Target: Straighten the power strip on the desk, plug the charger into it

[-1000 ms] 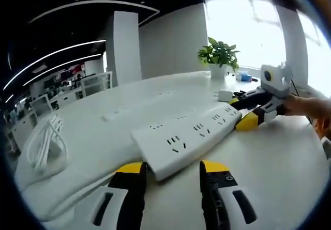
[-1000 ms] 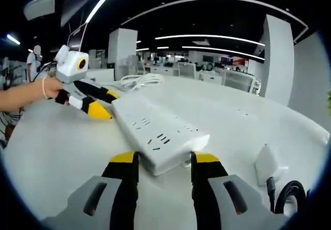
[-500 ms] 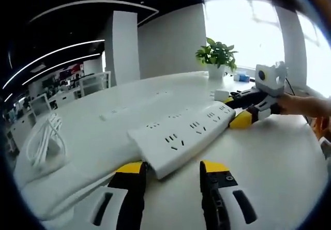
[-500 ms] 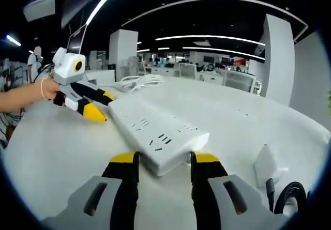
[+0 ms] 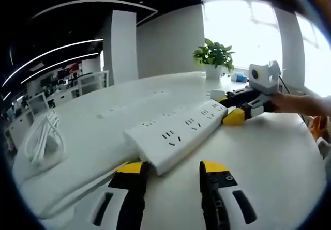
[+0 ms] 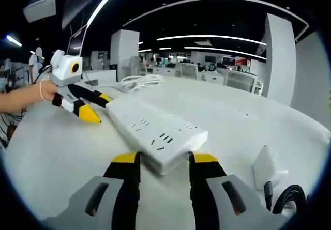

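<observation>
A long white power strip lies flat on the white desk. My left gripper is open, with the strip's near end just between its yellow-tipped jaws. At the far end, the right gripper, held by a hand, straddles the strip's other end. In the right gripper view the same strip runs away from my open right gripper, whose jaws flank its near end. The left gripper sits open at the far end. A small white charger lies to the right, also visible as the charger.
A coiled white cable lies at the desk's left, and a black cable curls near the charger. A potted plant stands at the far edge by the window. Rows of office desks fill the background.
The power strip has swung a little across the desk, and its ends now sit slightly deeper between the jaws. Both grippers have stayed open at the same width.
</observation>
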`<state>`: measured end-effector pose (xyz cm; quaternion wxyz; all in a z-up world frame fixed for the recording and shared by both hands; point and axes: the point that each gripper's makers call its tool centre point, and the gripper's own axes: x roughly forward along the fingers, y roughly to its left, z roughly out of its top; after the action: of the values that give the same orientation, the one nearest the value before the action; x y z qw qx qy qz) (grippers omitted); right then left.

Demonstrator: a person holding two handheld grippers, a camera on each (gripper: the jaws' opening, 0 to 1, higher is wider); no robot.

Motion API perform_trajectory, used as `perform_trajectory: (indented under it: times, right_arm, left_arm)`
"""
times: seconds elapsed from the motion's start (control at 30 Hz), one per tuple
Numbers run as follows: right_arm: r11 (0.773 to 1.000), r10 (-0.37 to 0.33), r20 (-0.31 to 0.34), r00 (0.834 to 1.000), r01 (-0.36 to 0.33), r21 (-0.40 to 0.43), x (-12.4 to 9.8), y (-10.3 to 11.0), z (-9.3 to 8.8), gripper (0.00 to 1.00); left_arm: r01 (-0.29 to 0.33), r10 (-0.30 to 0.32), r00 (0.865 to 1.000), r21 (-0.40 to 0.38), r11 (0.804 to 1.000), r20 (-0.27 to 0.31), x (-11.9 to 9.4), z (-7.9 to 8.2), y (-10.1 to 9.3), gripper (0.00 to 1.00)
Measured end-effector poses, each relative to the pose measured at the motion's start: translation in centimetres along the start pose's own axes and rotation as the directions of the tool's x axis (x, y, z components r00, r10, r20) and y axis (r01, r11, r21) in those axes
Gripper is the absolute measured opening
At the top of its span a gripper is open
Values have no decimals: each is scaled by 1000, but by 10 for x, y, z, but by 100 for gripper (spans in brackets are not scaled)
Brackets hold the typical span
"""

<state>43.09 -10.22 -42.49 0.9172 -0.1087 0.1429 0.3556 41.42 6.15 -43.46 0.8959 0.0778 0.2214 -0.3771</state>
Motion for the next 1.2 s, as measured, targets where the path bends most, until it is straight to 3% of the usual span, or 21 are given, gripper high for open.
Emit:
perform_trajectory:
  times: [1.2]
  right_arm:
    - [999, 28, -20, 999, -27, 17, 4, -15, 1, 34]
  left_arm:
    - [13, -13, 1000, 4, 1000, -12, -1, -1, -12, 42]
